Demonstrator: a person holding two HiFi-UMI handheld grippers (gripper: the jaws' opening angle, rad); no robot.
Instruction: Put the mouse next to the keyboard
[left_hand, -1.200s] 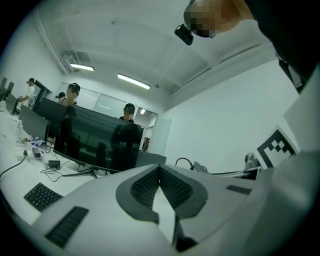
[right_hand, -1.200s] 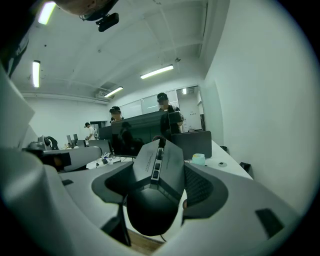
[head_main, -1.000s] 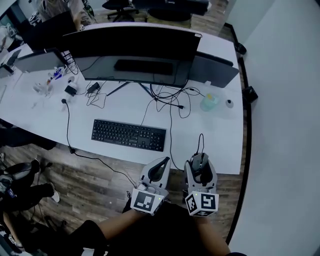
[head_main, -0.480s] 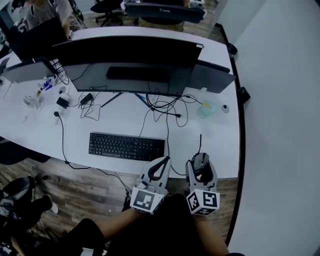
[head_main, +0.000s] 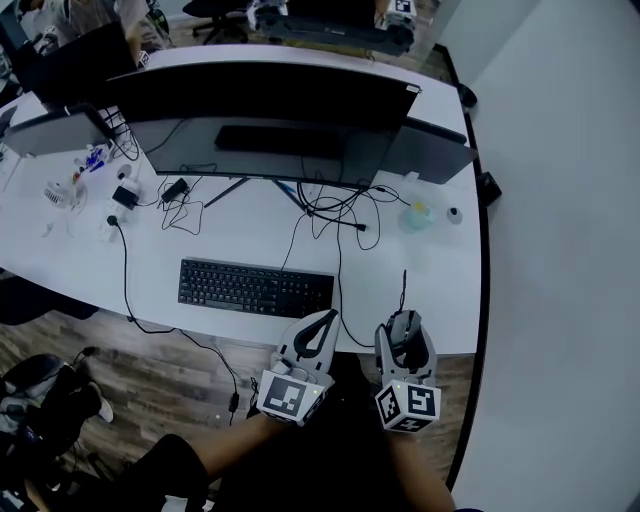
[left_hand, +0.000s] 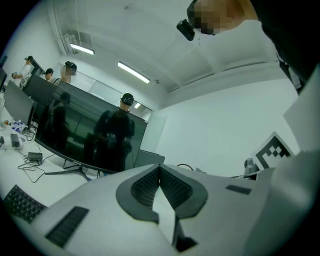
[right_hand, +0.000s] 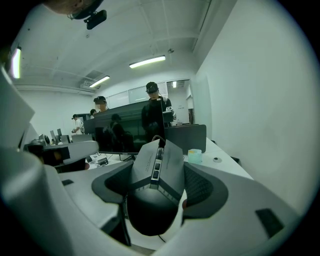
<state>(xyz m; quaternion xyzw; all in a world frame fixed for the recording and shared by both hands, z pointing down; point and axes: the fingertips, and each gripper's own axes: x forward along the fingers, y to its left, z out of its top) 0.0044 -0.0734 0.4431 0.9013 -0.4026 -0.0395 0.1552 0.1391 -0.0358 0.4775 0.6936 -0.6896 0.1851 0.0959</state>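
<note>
Black mouse (right_hand: 152, 195), gripped in right tongs (head_main: 404, 328) near the counter (head_main: 445, 290) edge; left tongs (left_hand: 159, 175) closed, empty; not yet placed beside keyboard (head_main: 256, 287).

Even cool indoor light, ceiling strip lights (left_hand: 134, 72) overhead, soft shadows under monitor (head_main: 265, 105) on white desk (head_main: 232, 226), gripper views w/ heavy fisheye, black vignette at corners, mouse (right_hand: 152, 200) slightly soft near lens

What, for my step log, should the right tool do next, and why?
Probably carry the mouse left and forward toward the bare desk just right of the keyboard. The right tool is shut on the mouse near the desk's front edge, apart from the keyboard.
</note>
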